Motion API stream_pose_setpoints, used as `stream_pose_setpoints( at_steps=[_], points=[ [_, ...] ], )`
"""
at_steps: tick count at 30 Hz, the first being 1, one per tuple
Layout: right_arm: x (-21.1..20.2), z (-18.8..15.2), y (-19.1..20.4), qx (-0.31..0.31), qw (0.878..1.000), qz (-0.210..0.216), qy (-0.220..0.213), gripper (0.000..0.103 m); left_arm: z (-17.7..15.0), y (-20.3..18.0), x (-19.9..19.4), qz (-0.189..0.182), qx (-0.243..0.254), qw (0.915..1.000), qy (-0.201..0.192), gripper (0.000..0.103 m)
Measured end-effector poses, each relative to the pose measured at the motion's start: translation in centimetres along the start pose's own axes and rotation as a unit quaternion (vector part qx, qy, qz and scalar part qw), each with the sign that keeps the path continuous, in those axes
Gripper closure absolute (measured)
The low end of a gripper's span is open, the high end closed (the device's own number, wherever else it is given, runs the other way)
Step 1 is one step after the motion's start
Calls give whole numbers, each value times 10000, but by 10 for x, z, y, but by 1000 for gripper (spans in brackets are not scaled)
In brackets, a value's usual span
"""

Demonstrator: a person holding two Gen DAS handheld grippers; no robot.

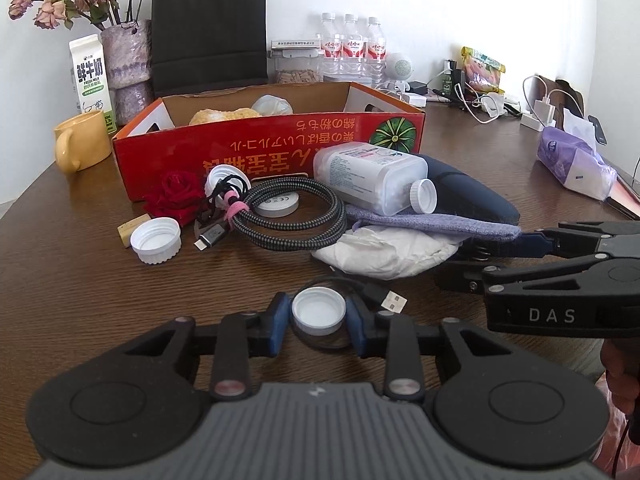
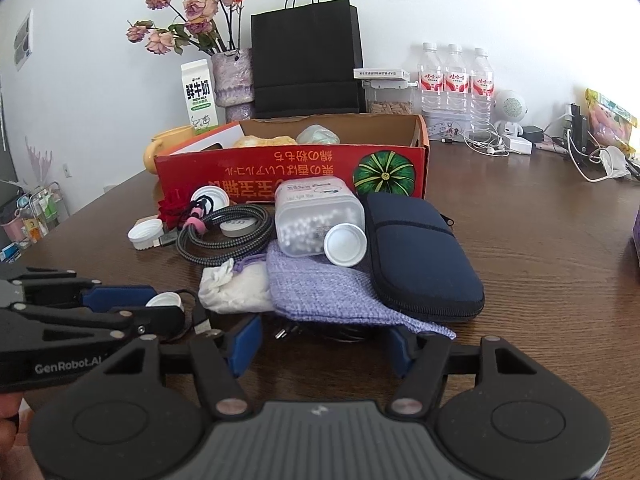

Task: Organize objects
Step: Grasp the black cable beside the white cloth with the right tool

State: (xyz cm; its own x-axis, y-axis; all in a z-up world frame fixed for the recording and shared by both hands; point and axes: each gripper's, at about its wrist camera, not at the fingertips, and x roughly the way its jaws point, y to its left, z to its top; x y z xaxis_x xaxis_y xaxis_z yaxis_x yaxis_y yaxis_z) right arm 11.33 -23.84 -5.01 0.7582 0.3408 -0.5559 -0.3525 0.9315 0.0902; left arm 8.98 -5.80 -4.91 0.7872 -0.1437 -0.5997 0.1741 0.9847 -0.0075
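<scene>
A white cap (image 1: pixel 318 312), hollow side up before the red box (image 1: pixel 268 148), sits clamped in the left tool (image 1: pixel 318 318); the right tool (image 2: pixel 324 346) gapes, tilted down.

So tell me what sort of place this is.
Probably a home or small office: a cluttered wooden table against a white wall, with a vase of dried roses, a milk carton and phone chargers.

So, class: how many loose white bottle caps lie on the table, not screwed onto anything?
2 for certain: one cap between the left gripper's fingers, one open-side-up cap beside the red rose. Clutter may hide others.
</scene>
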Motion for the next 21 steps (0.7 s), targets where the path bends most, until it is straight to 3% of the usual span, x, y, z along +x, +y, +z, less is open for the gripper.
stream_pose_setpoints(
  at_steps=[4,7,11,21],
  points=[
    [5,1,4,-46,10000,-73,-5,40,0,0,0,-1,-10,10000,-7,72],
    [6,0,7,-170,9997,-195,-24,48,0,0,0,-8,-29,10000,-14,72],
    [2,-1,5,-145,9998,-75,-66,54,0,1,-1,-5,-50,10000,-19,72],
    [-14,-10,8,-197,9997,101,-99,57,1,1,-10,-13,-45,9999,-142,74]
  ],
)
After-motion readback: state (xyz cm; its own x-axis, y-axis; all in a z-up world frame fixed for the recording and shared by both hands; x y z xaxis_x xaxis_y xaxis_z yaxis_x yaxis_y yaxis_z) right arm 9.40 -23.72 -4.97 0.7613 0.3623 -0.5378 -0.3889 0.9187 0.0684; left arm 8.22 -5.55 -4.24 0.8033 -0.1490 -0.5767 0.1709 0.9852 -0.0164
